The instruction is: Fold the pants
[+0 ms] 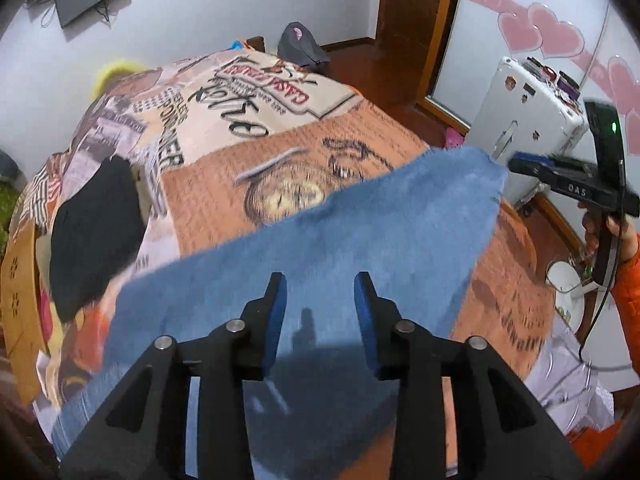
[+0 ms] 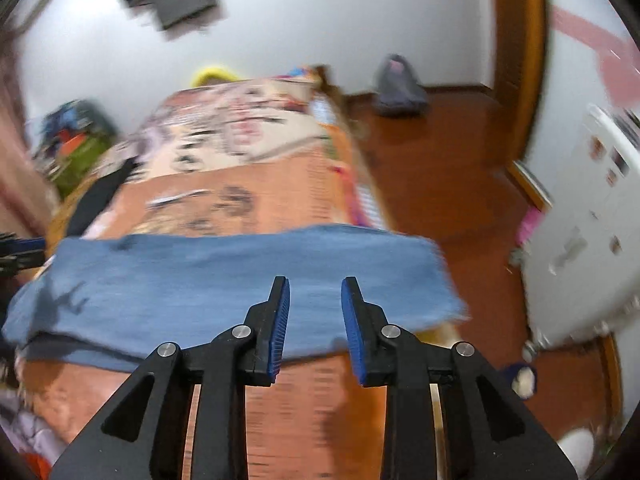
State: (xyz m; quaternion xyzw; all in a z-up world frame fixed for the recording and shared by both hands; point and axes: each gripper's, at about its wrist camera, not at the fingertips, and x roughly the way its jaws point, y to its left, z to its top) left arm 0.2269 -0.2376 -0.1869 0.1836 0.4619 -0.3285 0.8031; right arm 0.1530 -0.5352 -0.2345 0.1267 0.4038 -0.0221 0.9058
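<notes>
We see both grippers, left (image 1: pixel 320 292) and right (image 2: pixel 315 296), fingers apart over blue pants (image 2: pixel 240 280) spanning the bed's (image 2: pixel 280 192) near edge.

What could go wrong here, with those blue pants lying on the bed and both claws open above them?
1. One end of the blue pants hangs past the edge of the bed, so it might slide toward the floor.
2. The right gripper and the left gripper are both open, holding nothing.
3. The black garment lies nearby and could get caught up.
</notes>
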